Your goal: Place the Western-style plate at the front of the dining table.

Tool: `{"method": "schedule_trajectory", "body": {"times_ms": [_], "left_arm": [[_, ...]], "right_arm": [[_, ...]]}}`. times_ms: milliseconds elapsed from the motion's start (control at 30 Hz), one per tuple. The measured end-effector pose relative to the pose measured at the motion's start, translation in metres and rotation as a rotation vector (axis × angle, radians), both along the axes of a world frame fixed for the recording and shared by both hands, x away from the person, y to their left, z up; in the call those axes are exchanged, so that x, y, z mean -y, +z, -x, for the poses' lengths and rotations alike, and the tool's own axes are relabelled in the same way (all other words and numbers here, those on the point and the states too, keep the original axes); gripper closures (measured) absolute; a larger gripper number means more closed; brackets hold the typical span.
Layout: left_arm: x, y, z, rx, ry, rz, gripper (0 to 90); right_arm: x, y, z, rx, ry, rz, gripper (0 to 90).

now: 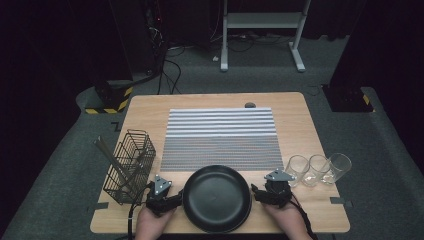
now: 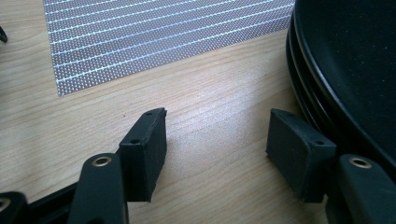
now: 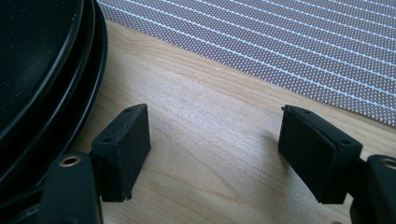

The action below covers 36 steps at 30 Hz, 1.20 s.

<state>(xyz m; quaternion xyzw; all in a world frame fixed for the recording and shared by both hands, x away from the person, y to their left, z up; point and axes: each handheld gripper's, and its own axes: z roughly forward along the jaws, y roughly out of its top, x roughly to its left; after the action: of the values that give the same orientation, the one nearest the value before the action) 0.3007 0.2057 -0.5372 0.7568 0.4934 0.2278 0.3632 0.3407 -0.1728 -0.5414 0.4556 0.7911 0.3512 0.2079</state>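
I hold the left hand-held gripper [image 1: 167,199] spread, nothing between its jaws, low over the tabletop [image 1: 310,125]. The plates [image 1: 216,198], a black stack at the near edge, lie just beside it on its right; in the left gripper view the stack's rim [image 2: 299,88] sits right at the right-hand jaw, contact uncertain. The right hand-held gripper [image 1: 261,192] is likewise spread and empty, with the stack just to its left. Both stand equally near, flanking the stack across its width. The mat [image 1: 220,137] lies beyond.

High overhead, gripper views low, close
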Motion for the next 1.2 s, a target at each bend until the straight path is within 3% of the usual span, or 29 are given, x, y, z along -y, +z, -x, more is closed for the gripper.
{"method": "schedule_trajectory", "body": {"times_ms": [967, 1167, 1200], "left_arm": [[0.0002, -0.0002, -0.0002, 0.001, 0.008, 0.001, 37.5], [-0.0003, 0.0, -0.0002, -0.001, 0.007, 0.002, 37.5], [-0.0017, 0.0, -0.0005, -0.003, 0.01, 0.019, 37.7]], "right_arm": [[0.0005, 0.0002, 0.0005, 0.005, -0.008, -0.002, 28.9], [0.0006, 0.0003, 0.0009, 0.009, -0.006, -0.006, 33.5], [0.0013, 0.0005, 0.0011, 0.009, -0.012, -0.009, 35.8]]}}
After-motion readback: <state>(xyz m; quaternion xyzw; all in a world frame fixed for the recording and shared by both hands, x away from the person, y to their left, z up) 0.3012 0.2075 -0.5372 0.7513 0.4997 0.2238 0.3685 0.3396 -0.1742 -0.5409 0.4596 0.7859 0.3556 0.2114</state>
